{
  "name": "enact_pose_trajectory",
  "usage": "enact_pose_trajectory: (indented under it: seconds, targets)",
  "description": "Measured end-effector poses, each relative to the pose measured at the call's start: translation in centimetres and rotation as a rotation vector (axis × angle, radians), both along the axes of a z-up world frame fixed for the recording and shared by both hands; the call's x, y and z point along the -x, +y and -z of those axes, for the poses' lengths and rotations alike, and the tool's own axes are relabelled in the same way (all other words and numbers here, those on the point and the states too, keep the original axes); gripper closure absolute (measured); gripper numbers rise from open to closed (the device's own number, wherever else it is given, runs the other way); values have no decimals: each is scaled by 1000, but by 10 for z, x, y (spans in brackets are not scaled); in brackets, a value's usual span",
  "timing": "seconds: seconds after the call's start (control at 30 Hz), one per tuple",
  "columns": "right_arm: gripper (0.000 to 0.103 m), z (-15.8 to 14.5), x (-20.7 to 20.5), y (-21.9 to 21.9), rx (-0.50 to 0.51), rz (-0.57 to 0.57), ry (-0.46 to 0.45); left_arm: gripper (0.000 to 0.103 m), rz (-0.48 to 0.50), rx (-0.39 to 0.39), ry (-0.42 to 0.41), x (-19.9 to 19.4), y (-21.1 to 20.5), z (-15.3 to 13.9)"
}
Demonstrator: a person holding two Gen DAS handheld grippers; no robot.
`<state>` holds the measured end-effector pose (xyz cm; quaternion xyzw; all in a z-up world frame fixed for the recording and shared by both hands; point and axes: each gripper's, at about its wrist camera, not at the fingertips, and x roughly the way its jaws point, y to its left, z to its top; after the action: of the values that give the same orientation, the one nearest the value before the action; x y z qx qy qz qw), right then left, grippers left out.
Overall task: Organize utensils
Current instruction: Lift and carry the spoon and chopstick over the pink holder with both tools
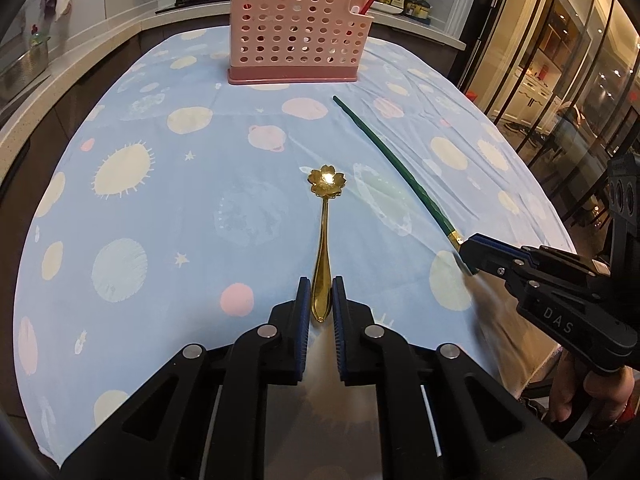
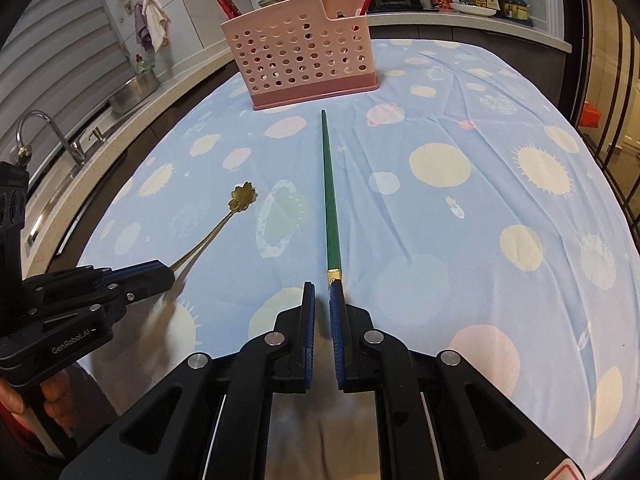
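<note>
Pinching the gold spoon (image 1: 323, 240) by its thin, slippery handle, my left gripper (image 1: 321, 300) is closed tight. My right gripper (image 2: 322, 300) nips the hard, light green chopstick (image 2: 329, 200) at its gold end.

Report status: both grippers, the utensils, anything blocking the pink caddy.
Left gripper shut on gold spoon handle. Right gripper shut on green chopstick end. Both utensils lie on cloth. Path to pink caddy clear.

Spoon (image 1: 322, 240) left of chopstick (image 1: 394, 164), both on tablecloth (image 1: 160, 220); holder (image 1: 296, 32) behind them.
</note>
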<state>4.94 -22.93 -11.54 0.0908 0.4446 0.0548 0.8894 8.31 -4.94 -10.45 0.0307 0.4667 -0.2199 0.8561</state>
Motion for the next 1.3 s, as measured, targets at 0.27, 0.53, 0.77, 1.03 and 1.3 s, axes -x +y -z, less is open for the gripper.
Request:
enact_pose_trajectory:
  seconds: [0.27,0.53,0.77,1.03,1.3]
  targets:
    - [77,7,0,-4,-8,18,13,93,-1,0,8,-1,-1,3]
    - [96,5,2,-7,5,25,13,93,-3,7,-4,0,1,-3]
    - [96,-27,7,-14,-5,44,-67,93,-15,23,-58,0,6,-25]
    - [96,-83,2,-25,-10,59,-215,93,-25,43,-167,-13,7,-64]
    - [96,-111,-13,-30,-36,60,-289,93,-37,42,-236,-36,2,-87]
